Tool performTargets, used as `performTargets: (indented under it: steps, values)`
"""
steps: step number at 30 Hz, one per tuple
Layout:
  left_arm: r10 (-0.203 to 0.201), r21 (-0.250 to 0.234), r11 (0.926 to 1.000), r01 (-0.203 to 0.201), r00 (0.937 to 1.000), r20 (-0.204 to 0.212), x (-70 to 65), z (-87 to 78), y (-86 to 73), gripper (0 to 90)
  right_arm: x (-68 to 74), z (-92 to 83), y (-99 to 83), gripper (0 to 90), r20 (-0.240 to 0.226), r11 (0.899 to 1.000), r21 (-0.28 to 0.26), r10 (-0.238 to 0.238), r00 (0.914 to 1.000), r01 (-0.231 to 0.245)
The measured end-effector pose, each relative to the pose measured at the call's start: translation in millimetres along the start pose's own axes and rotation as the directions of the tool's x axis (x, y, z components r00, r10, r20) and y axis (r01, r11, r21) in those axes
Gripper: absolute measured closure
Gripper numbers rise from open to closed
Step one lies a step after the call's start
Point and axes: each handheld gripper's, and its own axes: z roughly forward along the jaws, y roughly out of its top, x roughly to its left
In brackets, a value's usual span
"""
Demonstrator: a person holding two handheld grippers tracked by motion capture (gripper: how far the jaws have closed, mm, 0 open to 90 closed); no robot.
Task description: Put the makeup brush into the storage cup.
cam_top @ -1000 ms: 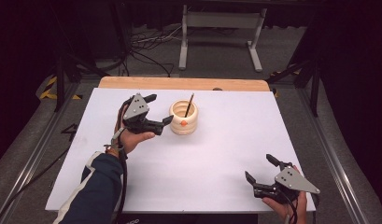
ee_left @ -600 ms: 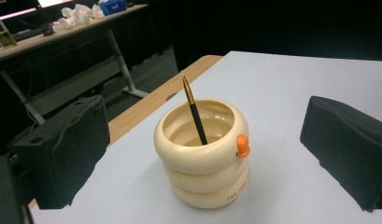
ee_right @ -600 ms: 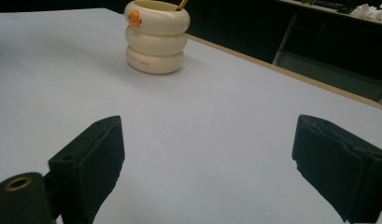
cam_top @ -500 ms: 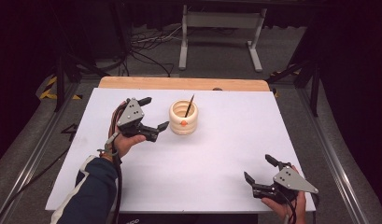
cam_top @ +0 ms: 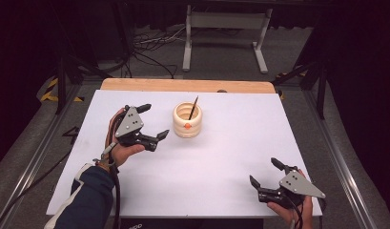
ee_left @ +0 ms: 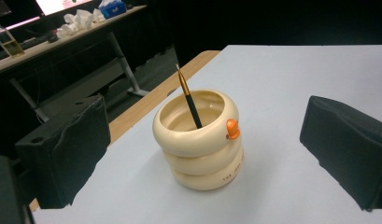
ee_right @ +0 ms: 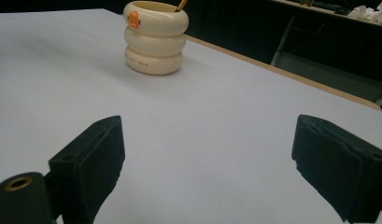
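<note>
A cream ringed holder (cam_top: 188,120) with a small orange knob stands upright at the back middle of the white table top (cam_top: 230,157). A thin dark brush (cam_top: 194,108) with a golden upper part leans inside it. My left gripper (cam_top: 153,122) is open just left of the holder, not touching it. In the left gripper view the holder (ee_left: 198,140) and brush (ee_left: 188,96) sit between the spread jaws, a little ahead. My right gripper (cam_top: 265,172) is open at the front right corner, empty. The right gripper view shows the holder (ee_right: 155,37) far off.
A wooden strip (cam_top: 183,85) borders the table's far edge. Behind it, a metal frame stand (cam_top: 226,33) and cables (cam_top: 149,47) lie on the floor. A person's blue-sleeved left forearm (cam_top: 87,198) comes in at the front left.
My left gripper has drawn back from the holder toward the near left, still open. The right gripper has barely shifted.
</note>
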Motion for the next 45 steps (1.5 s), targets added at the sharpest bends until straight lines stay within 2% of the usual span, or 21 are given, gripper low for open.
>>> performTargets:
  steps: [4, 7, 17, 22, 35, 38, 43, 45]
  values:
    - [0.020, 0.004, 0.9998, -0.020, 0.9998, -0.003, -3.1, -6.8, -1.5, 2.6, 0.2, -0.2, 0.4, 10.4, 0.004, 1.000, 0.002, -0.003, 1.0000, 0.003]
    - [0.017, 0.010, 0.9998, -0.017, 0.9999, -0.003, -4.2, -10.5, -3.7, 2.8, 0.2, -0.3, 0.4, 10.3, 0.004, 1.000, -0.001, -0.001, 1.0000, 0.001]
    - [0.044, 0.044, 0.9981, -0.043, 0.9990, -0.009, -7.4, -28.7, -14.9, 4.0, 0.7, -0.5, 0.8, 10.2, 0.006, 1.000, 0.000, -0.010, 0.9999, 0.010]
    - [0.038, 0.049, 0.9981, -0.037, 0.9993, -0.005, -9.6, -38.2, -20.4, 3.9, 0.4, -0.5, 0.7, 10.3, 0.007, 1.000, 0.001, -0.008, 0.9999, 0.008]
    - [0.026, 0.075, 0.9968, -0.026, 0.9996, -0.005, -15.9, -49.5, -35.7, 3.9, 0.2, -0.7, 0.6, 10.3, 0.005, 1.000, 0.001, -0.011, 0.9999, 0.011]
    - [0.044, 0.095, 0.9945, -0.043, 0.9990, -0.007, -19.6, -54.1, -41.3, 3.7, -0.1, -1.3, 0.9, 10.3, 0.004, 1.000, -0.002, -0.012, 0.9999, 0.012]
    - [0.033, 0.116, 0.9927, -0.032, 0.9995, -0.006, -20.9, -60.9, -49.5, 3.9, -0.3, -2.1, 1.0, 10.3, 0.007, 1.000, -0.002, -0.009, 0.9999, 0.009]
    - [0.043, 0.126, 0.9912, -0.041, 0.9990, -0.014, -21.3, -65.7, -54.1, 3.8, 0.1, -1.8, 1.1, 10.3, 0.005, 1.000, -0.002, -0.014, 0.9999, 0.014]
